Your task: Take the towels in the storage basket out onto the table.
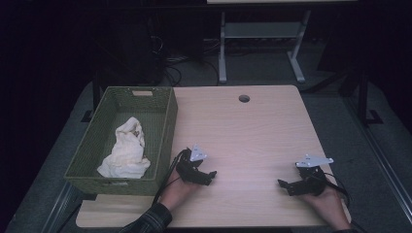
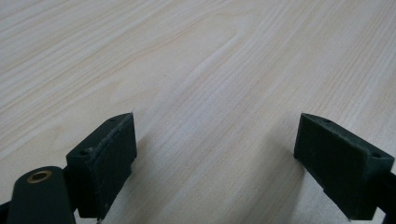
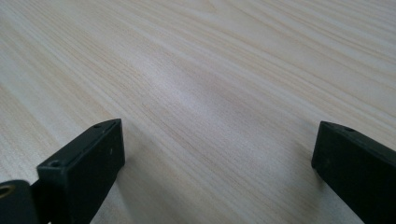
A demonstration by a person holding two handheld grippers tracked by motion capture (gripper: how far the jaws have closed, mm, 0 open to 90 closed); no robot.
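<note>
A pale wooden table (image 1: pixel 252 131) with a round cable hole near its far edge carries a green woven basket (image 1: pixel 163 138) at its left side.

Left gripper (image 1: pixel 206 174) and right gripper (image 1: pixel 284 184), jaws wide apart (nothing between), low.

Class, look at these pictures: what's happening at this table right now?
A person sits at a wooden table with tongs in each hand. The left tongs and right tongs both rest low over bare wood, jaws open, holding nothing. A green basket at the table's left edge holds a crumpled white cloth, which neither hand is touching.
</note>
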